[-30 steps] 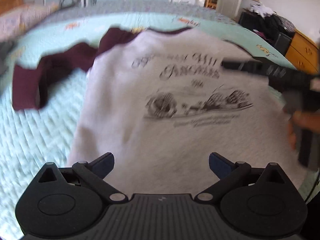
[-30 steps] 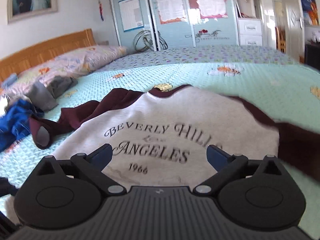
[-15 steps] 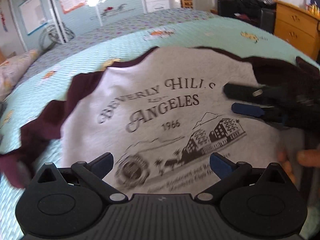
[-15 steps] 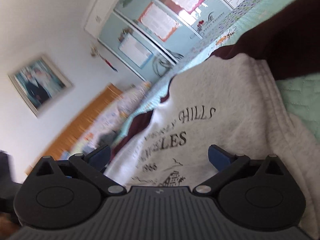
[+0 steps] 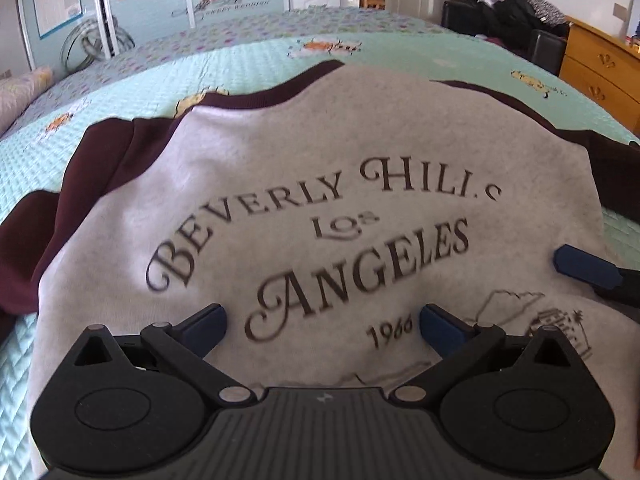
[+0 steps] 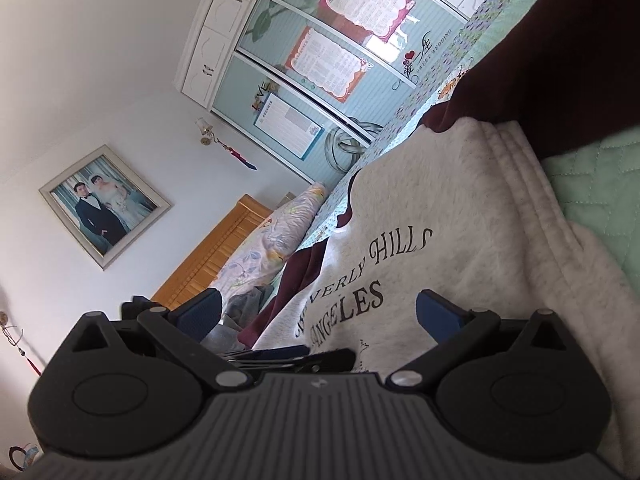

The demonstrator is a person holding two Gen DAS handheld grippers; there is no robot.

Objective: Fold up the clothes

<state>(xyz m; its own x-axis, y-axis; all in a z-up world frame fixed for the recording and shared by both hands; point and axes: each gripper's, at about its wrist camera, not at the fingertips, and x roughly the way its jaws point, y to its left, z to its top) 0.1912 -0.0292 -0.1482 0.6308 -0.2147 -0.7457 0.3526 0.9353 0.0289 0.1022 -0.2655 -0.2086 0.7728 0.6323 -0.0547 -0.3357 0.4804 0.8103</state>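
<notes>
Left wrist view: the sweatshirt [image 5: 320, 168] lies spread ahead of and under the left gripper [image 5: 322, 322], its jaws apart and empty.

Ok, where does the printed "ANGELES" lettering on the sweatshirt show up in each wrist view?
Left wrist: ANGELES lettering sits centre, just above the open left gripper, upright across the grey sweatshirt.
Right wrist: lettering lies lower centre, tilted and partly hidden, between the right gripper's fingers.
Shared landmark: the wardrobe's heart "sweet wedding" decal.
</notes>
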